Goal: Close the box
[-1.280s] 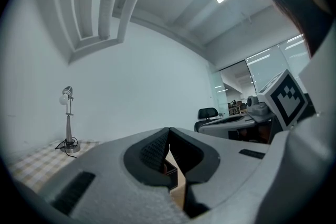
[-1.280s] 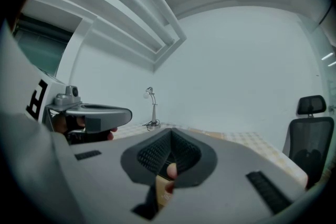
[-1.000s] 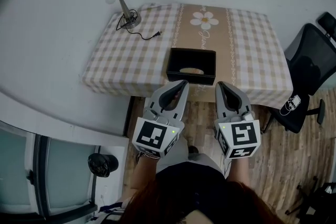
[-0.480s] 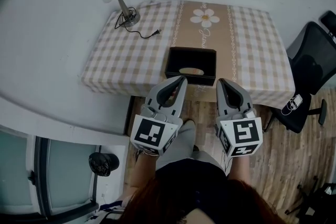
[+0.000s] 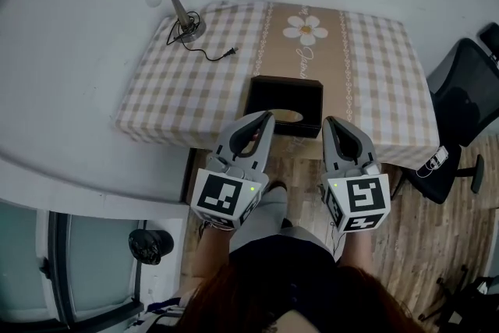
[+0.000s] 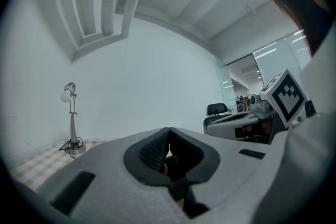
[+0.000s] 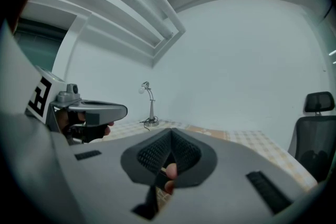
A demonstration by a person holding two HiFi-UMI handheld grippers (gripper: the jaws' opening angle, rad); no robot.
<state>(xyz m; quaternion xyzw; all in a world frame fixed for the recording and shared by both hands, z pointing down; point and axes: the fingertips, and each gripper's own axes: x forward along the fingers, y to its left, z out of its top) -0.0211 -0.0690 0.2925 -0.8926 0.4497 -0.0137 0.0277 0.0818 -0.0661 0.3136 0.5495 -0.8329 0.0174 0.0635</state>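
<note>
Closer to the box [image 5: 284,101] now, you approach with left hand-held gripper [image 5: 263,118] and right hand-held gripper [image 5: 330,123] clenched empty; next, reach it and fold it shut.

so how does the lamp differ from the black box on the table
The lamp is silver, thin and upright at the far left corner; the black box is low, at the near edge on the tan runner. The lamp trails a cord; the box has none. Both sit on the checked table.

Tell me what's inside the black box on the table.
The black box stands open, mostly dark inside, with a pale oval shape near its front wall. What that is cannot be told; the left gripper covers the near-left corner.
</note>
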